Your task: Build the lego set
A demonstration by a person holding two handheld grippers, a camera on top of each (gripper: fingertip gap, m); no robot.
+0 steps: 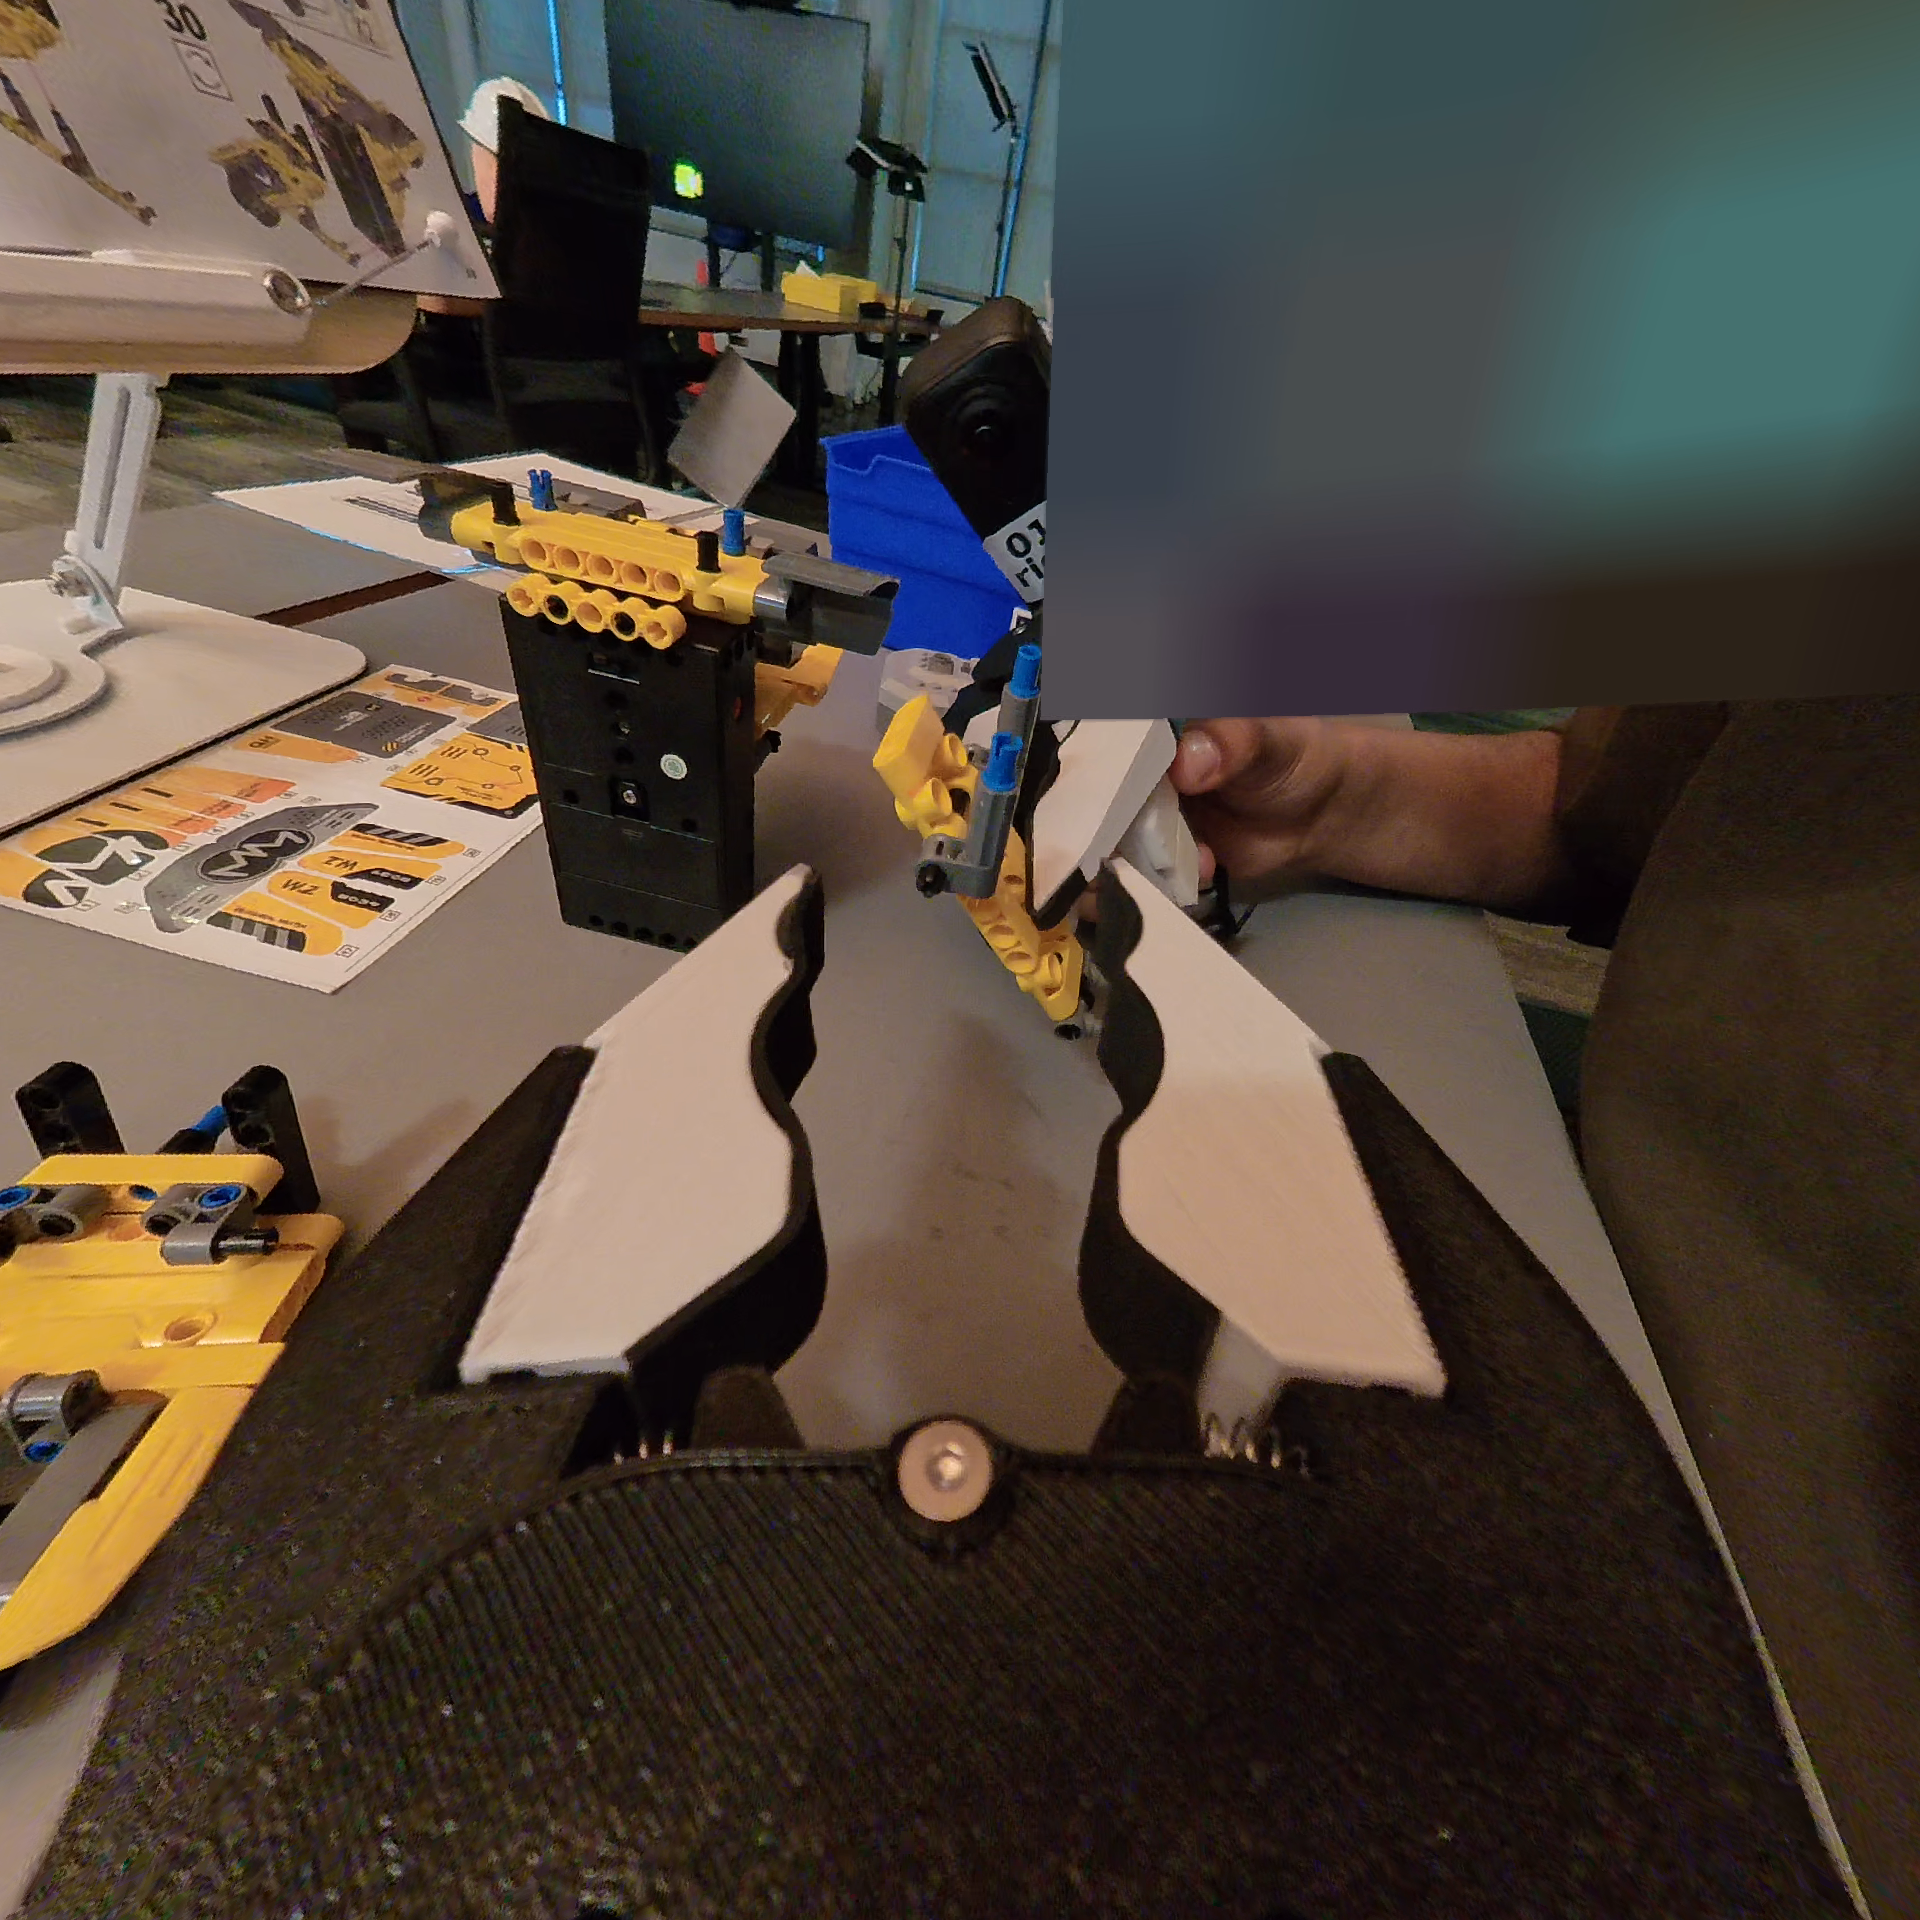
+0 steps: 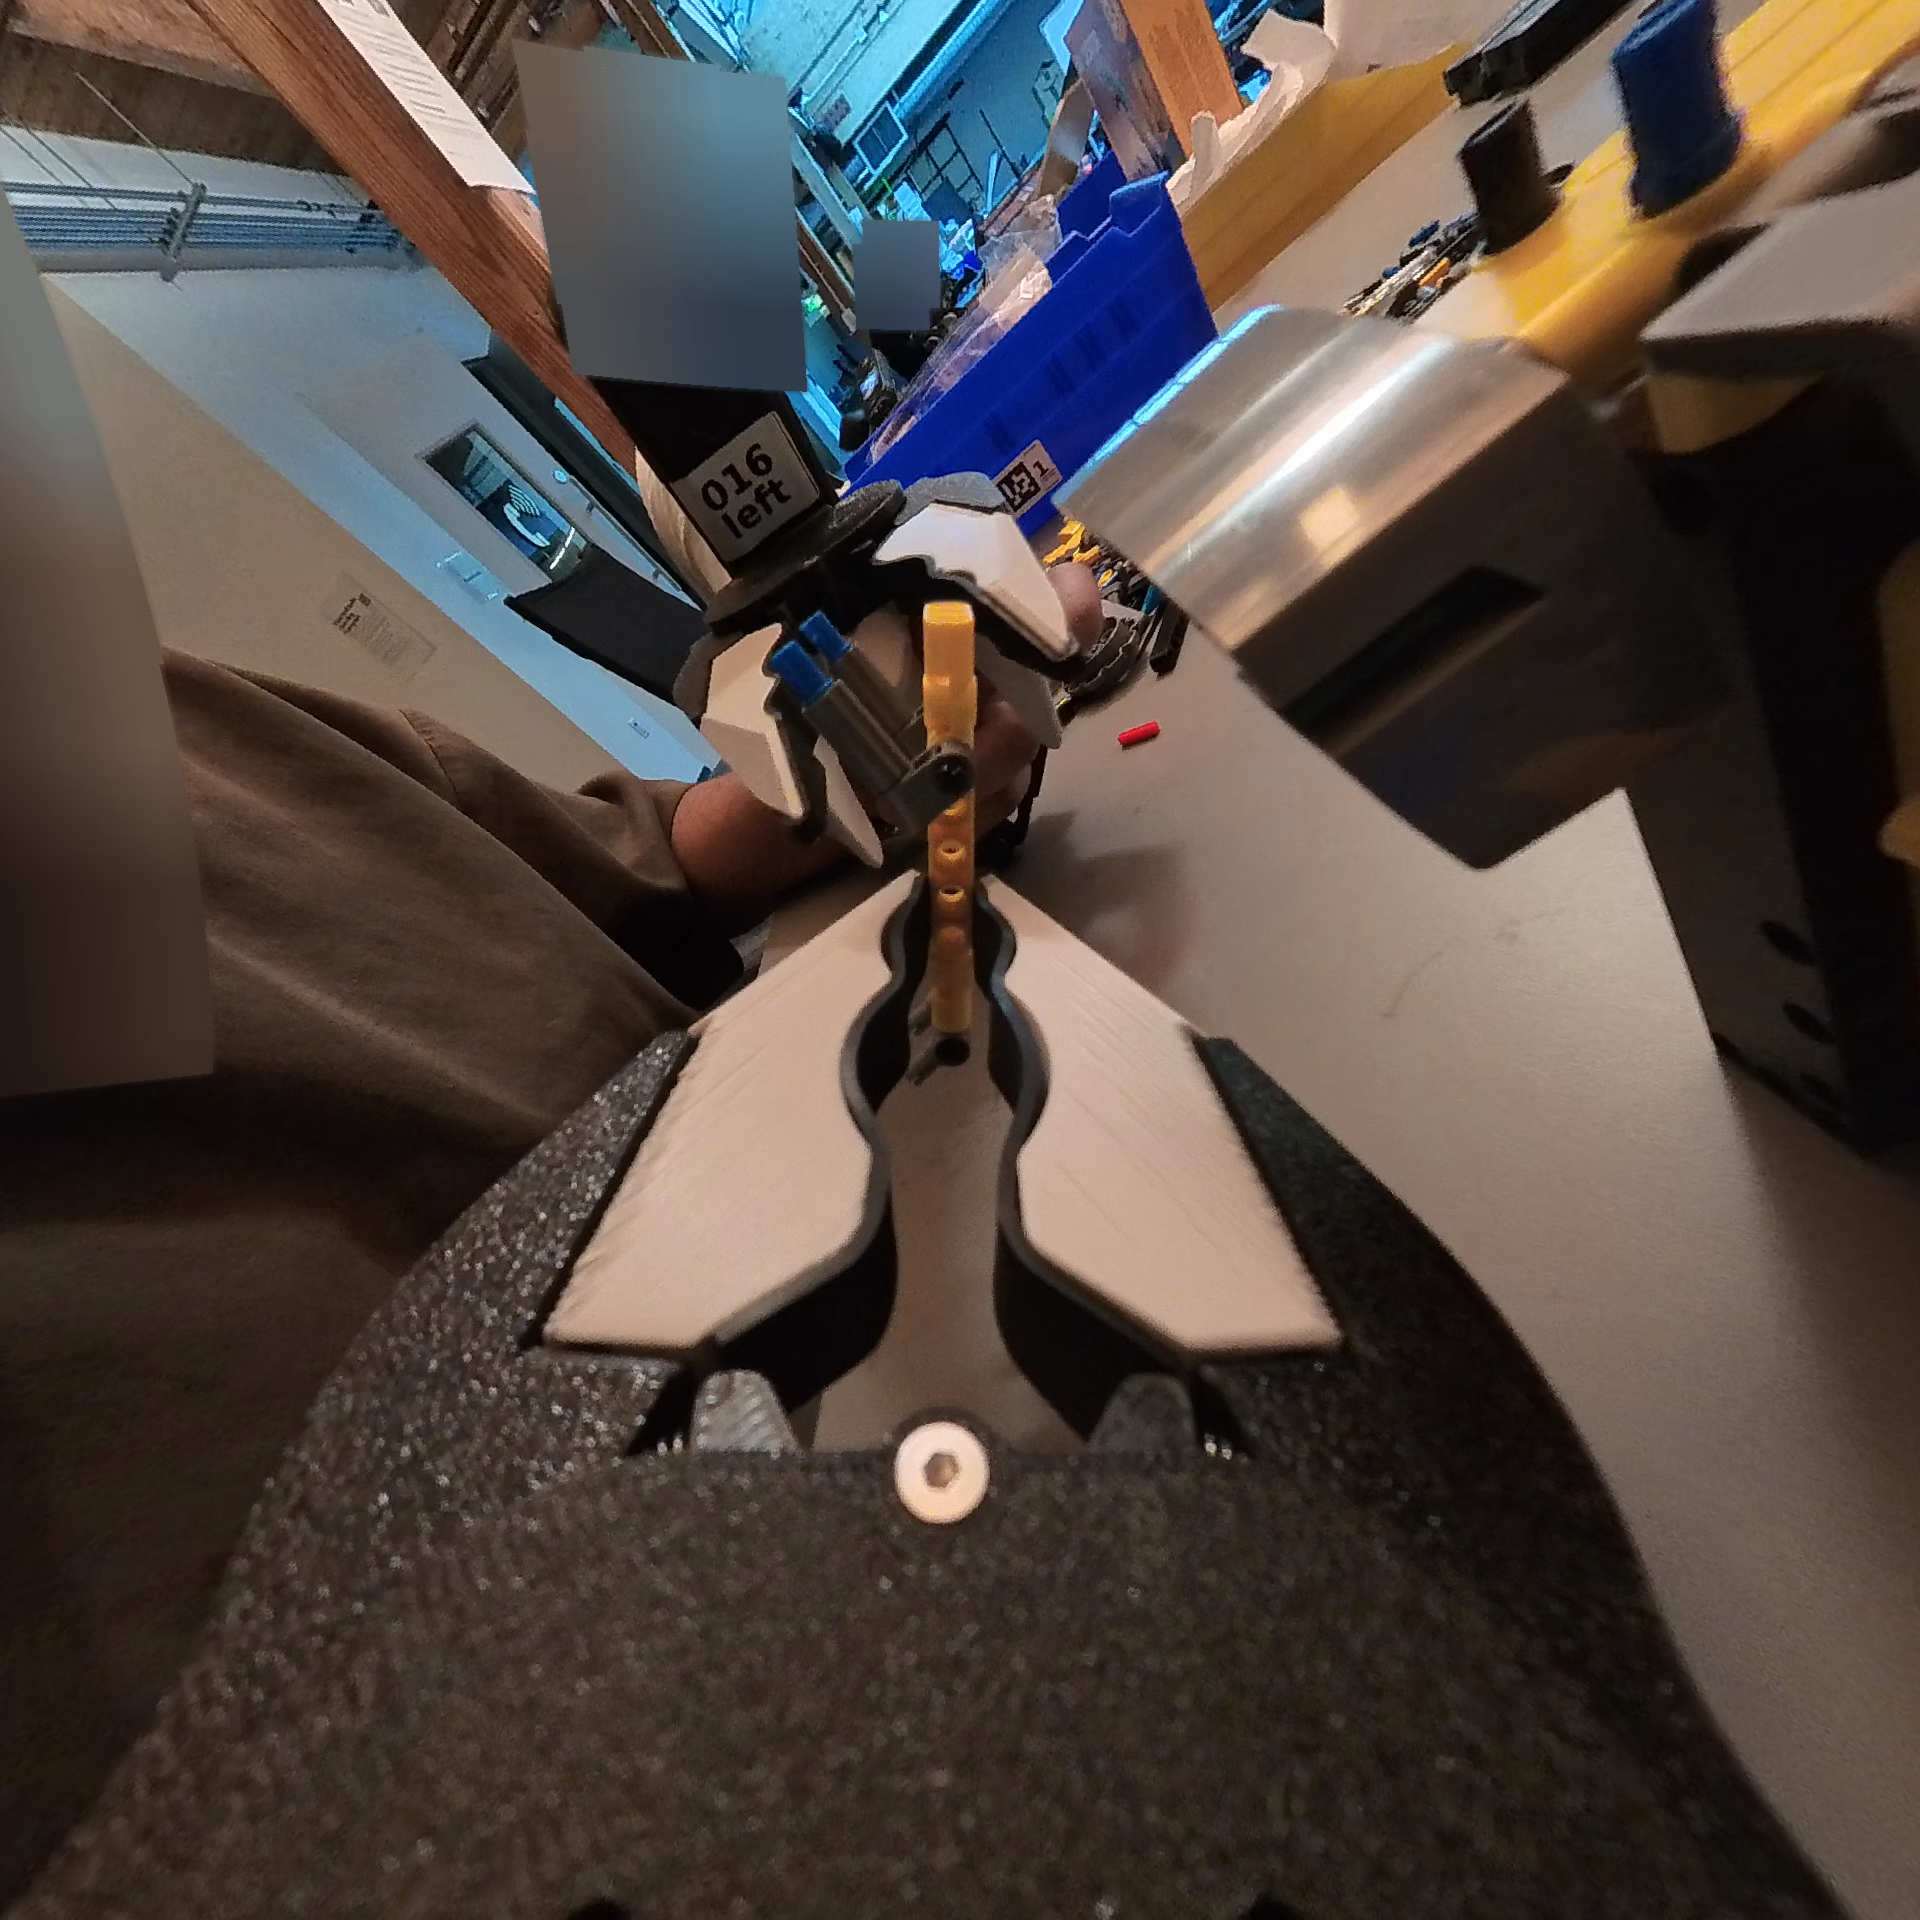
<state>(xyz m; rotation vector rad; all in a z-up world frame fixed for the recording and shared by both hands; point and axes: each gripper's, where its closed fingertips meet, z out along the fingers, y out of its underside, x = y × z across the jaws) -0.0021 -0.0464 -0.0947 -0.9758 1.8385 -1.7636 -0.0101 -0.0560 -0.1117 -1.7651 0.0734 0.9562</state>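
Right claw (image 2: 951,896) is clamped on the lower end of the yellow beam (image 2: 950,940), which stands tilted with its foot at the surface (image 2: 1299,935). A grey connector (image 2: 894,764) with blue pins (image 2: 802,660) sits on the upper part.

Left claw (image 1: 961,902) is spread wide and empty, right fingertip (image 1: 1117,894) just beside the beam. The grip looks narrow, so hold the beam square and steady.

Grey surface: black block topped with yellow beams (image 1: 634,769), sticker sheet (image 1: 270,821), another yellow assembly (image 1: 135,1320), blue bin (image 1: 894,520), booklet on a white stand (image 1: 208,135).

Room: monitor (image 1: 738,114), more tables beyond
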